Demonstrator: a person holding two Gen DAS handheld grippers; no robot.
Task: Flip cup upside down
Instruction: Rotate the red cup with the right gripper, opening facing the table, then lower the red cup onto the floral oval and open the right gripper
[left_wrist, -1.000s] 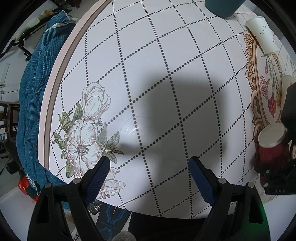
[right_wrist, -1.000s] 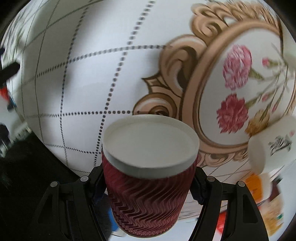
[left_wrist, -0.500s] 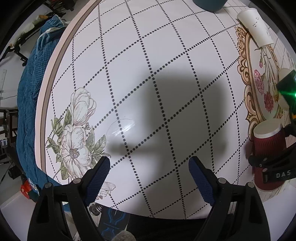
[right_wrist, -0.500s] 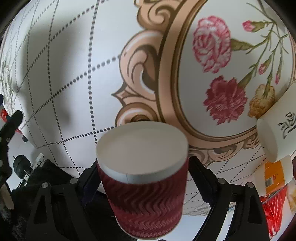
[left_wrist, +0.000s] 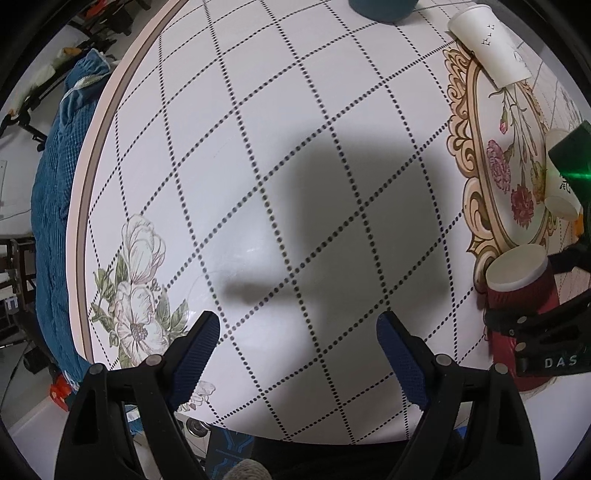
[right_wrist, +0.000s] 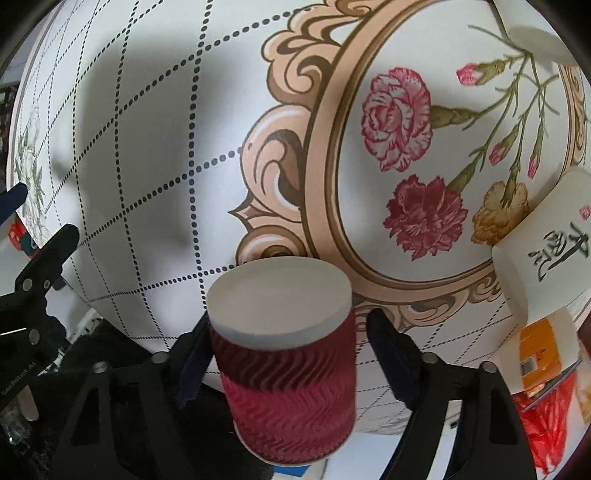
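Red ribbed cup (right_wrist: 288, 354) stands base-up, low centre, between my right hand-held gripper (right_wrist: 288, 350) (jaws spread, released) so it rests inverted on the bench (right_wrist: 147, 155).

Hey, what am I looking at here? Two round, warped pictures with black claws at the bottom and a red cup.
These are two handheld grippers, each with a fisheye camera looking along its fingers. One view is from the left gripper, open over the patterned table. The other is from the right gripper, its jaws around a red ribbed cup that stands upside down, white base up; a gap shows beside one finger, so the grip looks loose or released. Two white paper cups lie on their sides nearby.
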